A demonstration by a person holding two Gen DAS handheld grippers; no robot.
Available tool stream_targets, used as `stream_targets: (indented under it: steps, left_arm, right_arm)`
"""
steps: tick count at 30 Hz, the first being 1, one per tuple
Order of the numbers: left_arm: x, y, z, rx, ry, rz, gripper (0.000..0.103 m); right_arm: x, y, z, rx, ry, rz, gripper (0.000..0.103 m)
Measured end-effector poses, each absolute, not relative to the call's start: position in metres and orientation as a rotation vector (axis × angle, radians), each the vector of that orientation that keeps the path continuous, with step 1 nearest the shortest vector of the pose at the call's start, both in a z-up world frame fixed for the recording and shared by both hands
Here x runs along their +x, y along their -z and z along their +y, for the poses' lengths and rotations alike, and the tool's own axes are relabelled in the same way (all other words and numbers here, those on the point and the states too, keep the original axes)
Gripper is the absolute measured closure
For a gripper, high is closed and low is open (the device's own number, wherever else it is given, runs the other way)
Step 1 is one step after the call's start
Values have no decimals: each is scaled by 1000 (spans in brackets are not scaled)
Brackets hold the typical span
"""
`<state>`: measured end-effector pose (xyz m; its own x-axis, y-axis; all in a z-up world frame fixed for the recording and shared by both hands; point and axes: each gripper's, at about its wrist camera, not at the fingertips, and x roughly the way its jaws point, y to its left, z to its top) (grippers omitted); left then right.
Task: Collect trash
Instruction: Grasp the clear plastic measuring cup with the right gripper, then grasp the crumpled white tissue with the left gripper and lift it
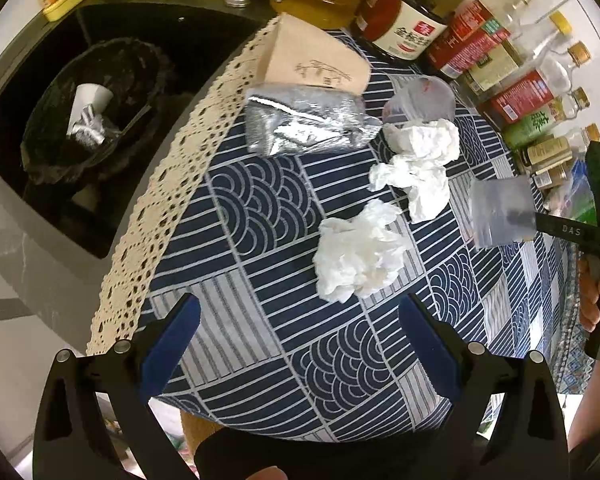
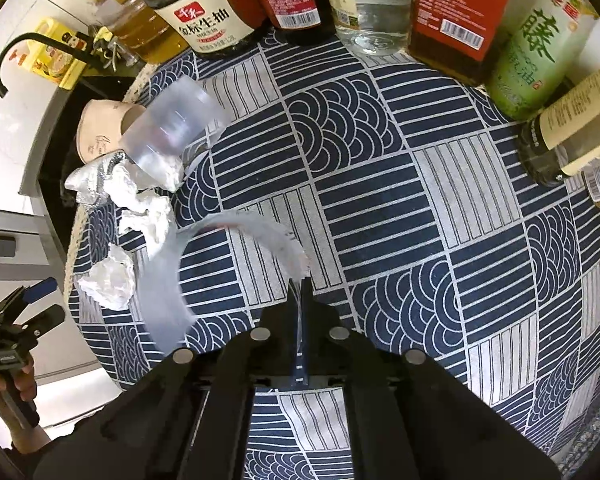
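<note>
Three crumpled tissues (image 1: pixel 360 252) are seen on the desk (image 1: pixel 260 344), covered by a navy patterned cloth, near a foil packet (image 1: pixel 304 124) and a toppled paper cup (image 1: pixel 312 60). A row of bottles (image 2: pixel 440 4) is lined along the far edge. A black-lined bin (image 1: pixel 92 112) is placed beside the desk, with a cup and foil inside. A clear plastic cup (image 2: pixel 228 264) is clamped at its rim by the right gripper (image 2: pixel 300 284), fingers shut on it. The left gripper (image 1: pixel 300 344) is held above the cloth, fingers spread apart, nothing between them.
</note>
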<state>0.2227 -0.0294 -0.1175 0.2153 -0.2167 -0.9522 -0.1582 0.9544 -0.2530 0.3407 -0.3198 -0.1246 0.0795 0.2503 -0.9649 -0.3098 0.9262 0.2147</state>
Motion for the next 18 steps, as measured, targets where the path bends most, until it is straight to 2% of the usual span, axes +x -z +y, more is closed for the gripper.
stream_targets:
  steps: [15,18]
  left_arm:
    - [267,148,-73,-147,87,1435,7]
    - [273,153,-75,-140,77,1449,14]
  right_arm:
    - [310,114,-368,138,-464,1342,101]
    - [303,116,-376,166,-459,1339,101]
